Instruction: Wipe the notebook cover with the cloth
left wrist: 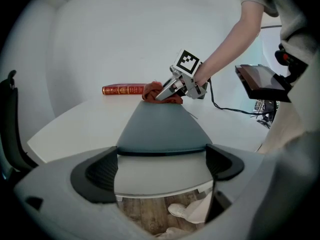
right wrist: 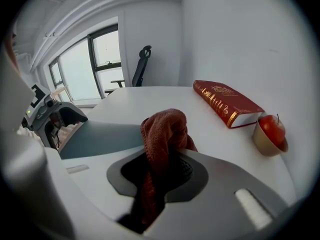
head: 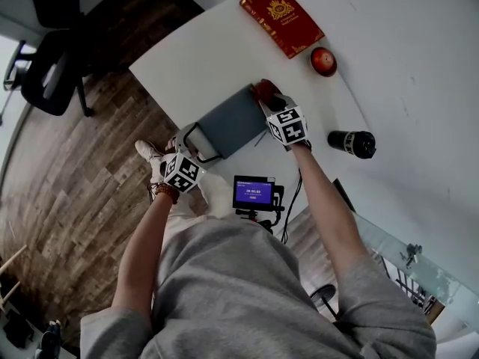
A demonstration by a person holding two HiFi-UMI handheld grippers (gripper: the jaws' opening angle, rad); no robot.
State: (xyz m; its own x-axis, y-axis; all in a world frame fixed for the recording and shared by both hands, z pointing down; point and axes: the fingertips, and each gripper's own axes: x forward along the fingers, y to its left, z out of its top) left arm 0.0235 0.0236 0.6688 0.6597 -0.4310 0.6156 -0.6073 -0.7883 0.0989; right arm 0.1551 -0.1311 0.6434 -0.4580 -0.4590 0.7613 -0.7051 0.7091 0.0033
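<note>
Cloth (right wrist: 165, 129) pinch by right tool (right wrist: 160, 170), own view only

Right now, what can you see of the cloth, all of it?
The cloth is a rust-red, terry-like fabric crumpled into a bunch. The right gripper's jaws are shut on it, a fold bulging past their tips. It sits at the grey-blue notebook's far end, apparently touching the cover.

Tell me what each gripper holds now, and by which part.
Right gripper: shut on the cloth, pinched at a bunched fold. Left gripper: jaws wide, the notebook's near end between its tips; whether they press it cannot be told.
</note>
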